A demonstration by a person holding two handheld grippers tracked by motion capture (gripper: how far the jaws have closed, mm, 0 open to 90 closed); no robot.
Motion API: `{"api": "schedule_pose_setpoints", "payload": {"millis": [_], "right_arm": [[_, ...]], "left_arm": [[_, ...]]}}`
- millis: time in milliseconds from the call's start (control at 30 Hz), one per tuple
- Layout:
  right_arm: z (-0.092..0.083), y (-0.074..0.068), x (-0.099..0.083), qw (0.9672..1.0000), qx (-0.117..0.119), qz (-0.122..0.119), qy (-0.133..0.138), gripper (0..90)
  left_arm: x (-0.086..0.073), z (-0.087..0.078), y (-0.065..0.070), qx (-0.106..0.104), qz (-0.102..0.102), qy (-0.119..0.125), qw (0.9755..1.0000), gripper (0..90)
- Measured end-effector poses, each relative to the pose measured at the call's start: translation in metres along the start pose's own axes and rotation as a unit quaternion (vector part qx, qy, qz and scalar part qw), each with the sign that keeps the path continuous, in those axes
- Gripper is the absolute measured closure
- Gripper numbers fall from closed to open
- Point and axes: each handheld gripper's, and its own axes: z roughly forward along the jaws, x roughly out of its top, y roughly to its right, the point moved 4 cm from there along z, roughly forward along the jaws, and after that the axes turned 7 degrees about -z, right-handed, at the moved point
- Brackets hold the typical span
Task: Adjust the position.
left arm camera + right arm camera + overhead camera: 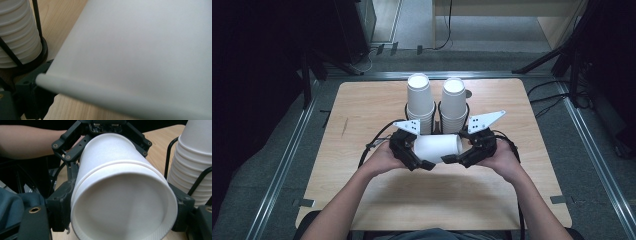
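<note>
**Between two grippers: paper cups held sideways over the table**

Nearest the person, both hands meet above the table's middle, and white paper cups [438,148] lie level between them, close in front of two racked stacks. The right gripper view looks at a recessed round end with a second rim ringing the wall behind it, so this reads as two nested cups; gripping each end would suit pulling them apart. The right gripper [122,202] has its jaws clamped on the near cup's sides, one black jaw pressed at each flank. The left gripper [417,152] holds the far end, its jaws closed on the cups' wall.

Farther off, the left stack [420,102] and right stack [453,104] stand upright in black wire holders at the wooden table [362,107] back edge.

Hard to read: the left gripper view is swamped by blurred white wall, hiding its jaw tips. How deeply the cups nest cannot be told.
</note>
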Motion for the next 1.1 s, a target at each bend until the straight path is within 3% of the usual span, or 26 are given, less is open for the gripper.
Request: {"api": "schedule_pose_setpoints", "payload": {"millis": [100,233,500,600,767,1100], "right_arm": [[0.002,0.000,0.000,1.0000,-0.001,-0.002,0.003,23.1],[0.001,0.000,0.001,0.9999,0.003,0.000,0.012,23.6],[0.000,0.001,0.000,0.9999,0.008,0.003,0.010,23.8],[0.002,0.002,-0.001,0.9999,0.007,0.010,0.002,17.9],[0.005,0.002,-0.009,0.9985,-0.009,0.010,-0.053,14.4],[0.012,0.003,-0.027,0.9936,-0.011,0.008,-0.112,15.0]], "left_arm": [[0.001,-0.002,0.002,-0.005,0.008,0.011,0.9999,5.2],[0.002,-0.006,0.003,0.005,0.026,0.016,0.9995,8.1],[0.002,-0.007,0.003,-0.003,0.015,0.005,0.9999,12.1],[0.001,-0.008,0.003,-0.005,0.012,-0.002,0.9999,12.4],[-0.002,-0.015,0.000,-0.010,-0.011,-0.010,0.9998,12.3],[-0.006,-0.028,-0.005,0.023,-0.020,-0.039,0.9988,11.8]]}}
